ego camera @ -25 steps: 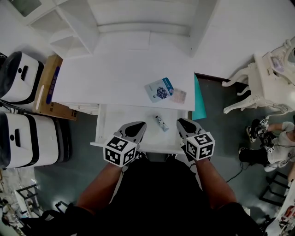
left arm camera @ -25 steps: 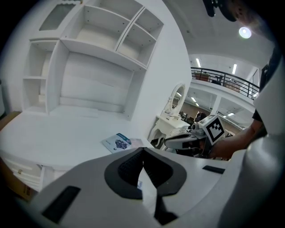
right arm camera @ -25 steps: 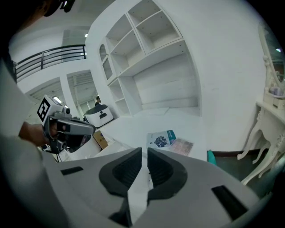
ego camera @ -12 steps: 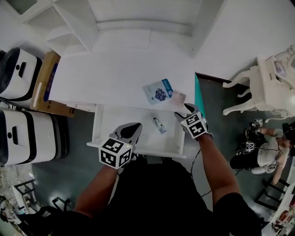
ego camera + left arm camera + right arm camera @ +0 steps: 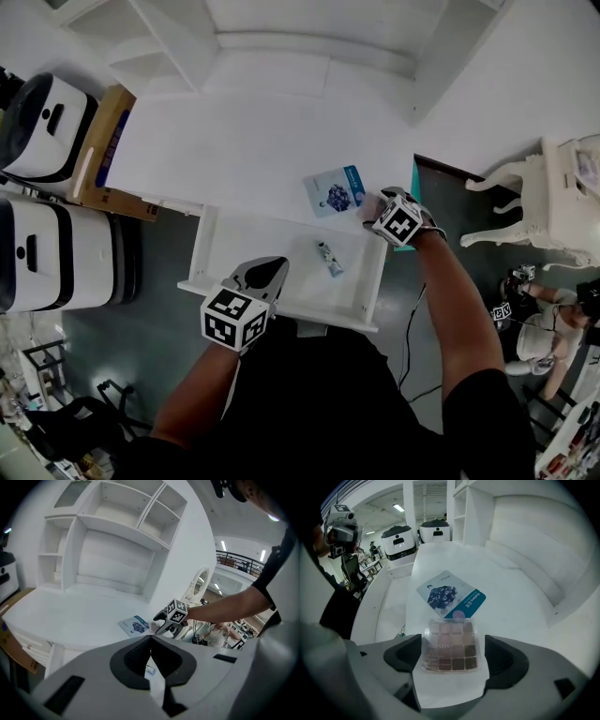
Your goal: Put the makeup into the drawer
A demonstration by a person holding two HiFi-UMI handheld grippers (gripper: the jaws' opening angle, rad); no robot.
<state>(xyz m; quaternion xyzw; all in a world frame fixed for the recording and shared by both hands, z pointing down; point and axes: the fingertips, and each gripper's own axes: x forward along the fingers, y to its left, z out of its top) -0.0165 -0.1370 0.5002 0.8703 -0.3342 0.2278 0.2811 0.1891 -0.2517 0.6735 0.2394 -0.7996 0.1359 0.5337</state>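
The right claw (image 5: 452, 654) points steeply down at the tabletop (image 5: 454, 559) with its jaws spread wide; they have just been opening, and the eyeshadow palette (image 5: 450, 641) lies flat between them, clear of both pads, so the claw is released and grips nothing. Just beyond the claw's tips, a blue-and-white face-mask sachet (image 5: 450, 596) lies flat too, its near corner reaching the palette's far edge. In the head view this claw (image 5: 378, 208) stands at the tabletop's right end, past the far right corner of the open drawer (image 5: 253, 248). The left claw (image 5: 151, 638) is clenched, its pads meeting at the tips with nothing between them. It hangs over the drawer's front edge, pointing forward and somewhat down. Ahead of it and a little to its right, a small tube (image 5: 328, 258) lies on the drawer's floor. Further out beyond the left claw, a white shelf unit (image 5: 117, 527) rises from the back of the tabletop.
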